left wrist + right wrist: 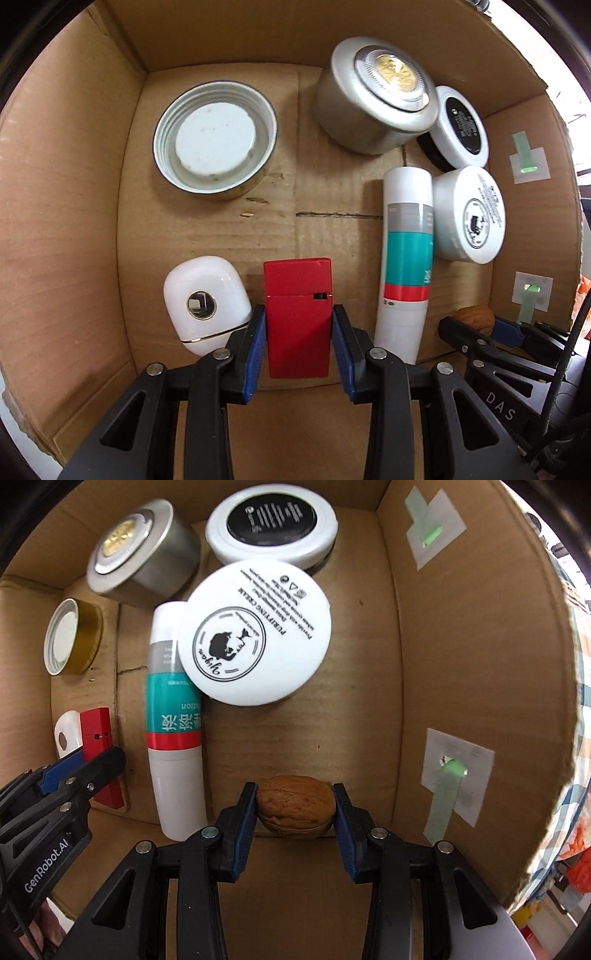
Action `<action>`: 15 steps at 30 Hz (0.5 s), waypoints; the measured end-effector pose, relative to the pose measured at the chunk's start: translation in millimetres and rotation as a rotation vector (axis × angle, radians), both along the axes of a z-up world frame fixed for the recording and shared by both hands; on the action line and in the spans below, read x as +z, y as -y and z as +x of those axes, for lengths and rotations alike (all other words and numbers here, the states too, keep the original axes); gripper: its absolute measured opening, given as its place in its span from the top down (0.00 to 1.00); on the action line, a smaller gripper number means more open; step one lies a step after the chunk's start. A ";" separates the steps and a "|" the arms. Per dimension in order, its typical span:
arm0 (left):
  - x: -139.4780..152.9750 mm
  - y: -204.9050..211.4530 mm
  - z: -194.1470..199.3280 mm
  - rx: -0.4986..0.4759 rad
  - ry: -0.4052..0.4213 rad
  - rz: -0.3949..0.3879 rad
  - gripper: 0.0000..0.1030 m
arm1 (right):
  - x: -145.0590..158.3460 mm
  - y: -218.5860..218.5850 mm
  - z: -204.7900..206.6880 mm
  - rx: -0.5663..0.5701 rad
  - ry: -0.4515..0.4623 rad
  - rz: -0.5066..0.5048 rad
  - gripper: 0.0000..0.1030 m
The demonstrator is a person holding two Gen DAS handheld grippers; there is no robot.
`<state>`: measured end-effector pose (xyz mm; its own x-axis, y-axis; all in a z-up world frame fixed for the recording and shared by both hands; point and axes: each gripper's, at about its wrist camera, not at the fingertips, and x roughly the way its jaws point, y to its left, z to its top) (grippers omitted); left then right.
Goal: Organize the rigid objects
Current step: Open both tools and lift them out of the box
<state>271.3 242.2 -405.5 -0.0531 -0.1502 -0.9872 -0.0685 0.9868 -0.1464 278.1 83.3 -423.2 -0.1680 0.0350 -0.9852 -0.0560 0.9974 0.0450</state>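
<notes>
Left wrist view: left gripper (299, 325) jaws clamp the flat red rectangular plastic case (297, 317) near the front of the brown cardboard box (74, 221). Beside it lies a white rounded plastic case (205, 302). An upturned metal jar lid (215, 141) sits further back. A white tube with teal and red bands (406, 258) lies to the right.

Right wrist view: right gripper (295, 806) jaws hold a brown walnut (295, 805) low over the box floor. Ahead, 2 white round jars (255, 633) and a silver cylindrical tin (144, 554) are clustered.
</notes>
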 end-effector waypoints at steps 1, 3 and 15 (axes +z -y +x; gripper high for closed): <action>-1.1 -2.6 0.6 0.003 -0.003 -0.006 0.69 | -1.5 -0.1 1.0 0.002 -0.012 -0.006 0.59; -1.2 -3.7 1.7 0.006 -0.009 -0.002 0.69 | -2.6 -0.3 3.0 0.000 -0.026 -0.001 0.59; 41.7 -5.1 19.8 0.043 0.063 0.050 0.22 | 13.4 -1.9 23.5 0.004 -0.022 0.005 0.32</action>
<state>291.1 247.3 -363.8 0.0148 -0.1012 -0.9948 -0.1033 0.9894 -0.1022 301.6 85.1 -409.8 -0.1894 0.0395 -0.9811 -0.0594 0.9969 0.0516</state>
